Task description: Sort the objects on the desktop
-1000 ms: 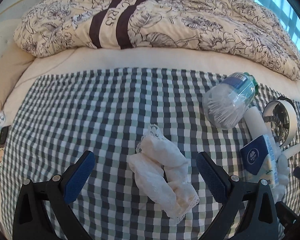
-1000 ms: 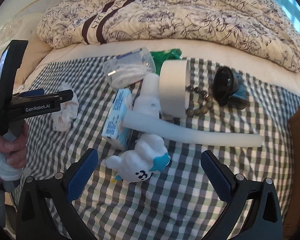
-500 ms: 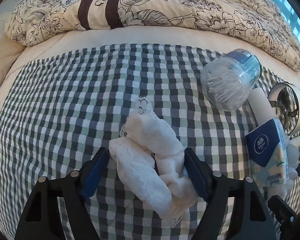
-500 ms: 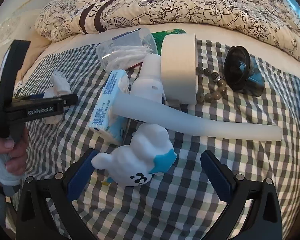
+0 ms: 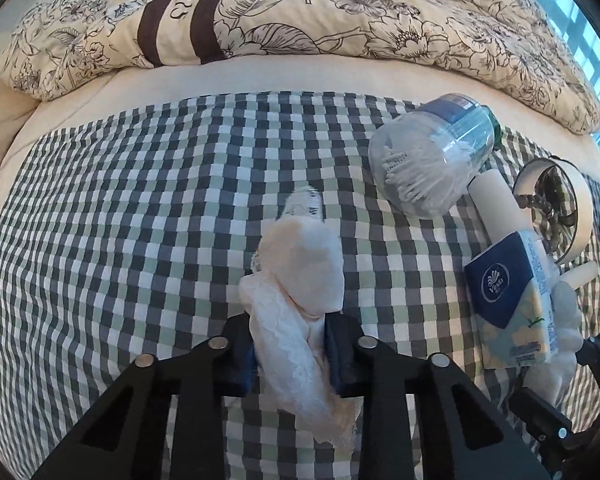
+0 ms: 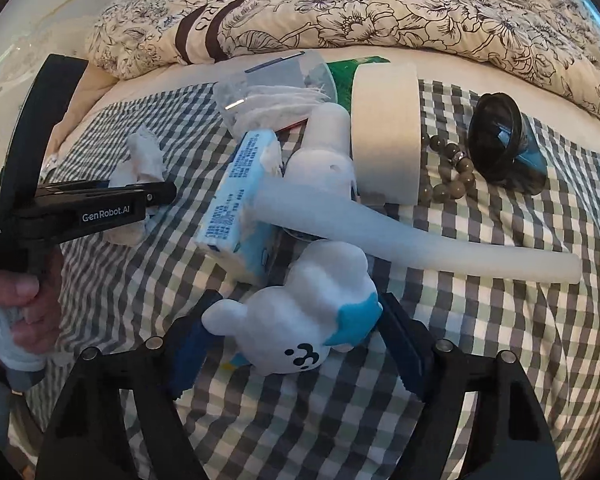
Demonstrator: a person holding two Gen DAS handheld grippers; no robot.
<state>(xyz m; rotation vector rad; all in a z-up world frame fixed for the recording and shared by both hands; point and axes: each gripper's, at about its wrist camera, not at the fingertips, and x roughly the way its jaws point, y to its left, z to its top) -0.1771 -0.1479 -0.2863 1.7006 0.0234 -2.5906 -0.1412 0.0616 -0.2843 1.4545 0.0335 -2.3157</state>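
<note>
My left gripper [image 5: 289, 354] is shut on a bundle of white lace cloth [image 5: 300, 280] lying on the checked cloth [image 5: 140, 208]. It also shows in the right wrist view [image 6: 156, 198] with the cloth [image 6: 144, 158]. My right gripper [image 6: 296, 354] is open, its fingers on either side of a white and blue plush toy [image 6: 300, 336], close to it but not clamped. Beyond lie a tissue pack [image 6: 240, 200], a white tube [image 6: 420, 236], a white bottle [image 6: 324, 148], a tape roll [image 6: 384, 132], a cotton swab jar [image 5: 432, 160], a bead bracelet [image 6: 452, 176] and a black lens [image 6: 500, 140].
A floral duvet [image 5: 300, 12] is piled along the far side of the bed. A cream sheet [image 5: 260, 76] borders the checked cloth. A green packet [image 6: 348, 68] peeks out behind the tape roll. The person's hand [image 6: 16, 300] holds the left gripper's handle.
My left gripper has closed on the lace cloth. My right gripper has moved forward around the plush toy and its fingers have narrowed.
</note>
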